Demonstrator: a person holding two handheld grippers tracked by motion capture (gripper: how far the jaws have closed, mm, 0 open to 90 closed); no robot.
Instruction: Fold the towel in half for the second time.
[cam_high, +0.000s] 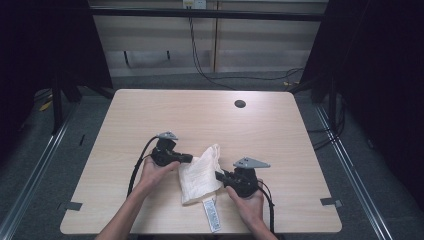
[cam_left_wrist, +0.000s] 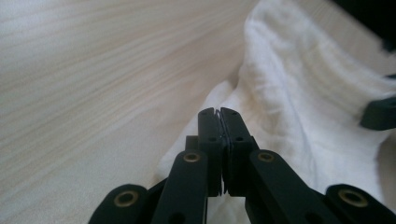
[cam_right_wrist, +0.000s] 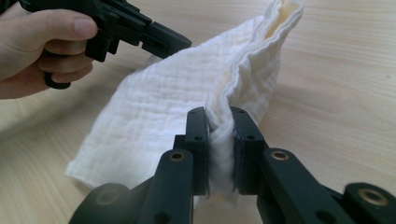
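Observation:
A crumpled white cloth lies near the table's front edge, between the two grippers, with a printed label trailing from its near end. My left gripper meets the cloth's left edge. In the left gripper view its jaws are pressed together with a thin sliver of cloth at their tips. My right gripper holds the cloth's right side. In the right gripper view this gripper is shut on a thick fold of the cloth, whose far end stands up. The left gripper and its hand show beyond.
The light wooden table has a dark round cable hole near its back edge. Grey tape marks sit at the front left and front right. Cables run over the floor behind the table.

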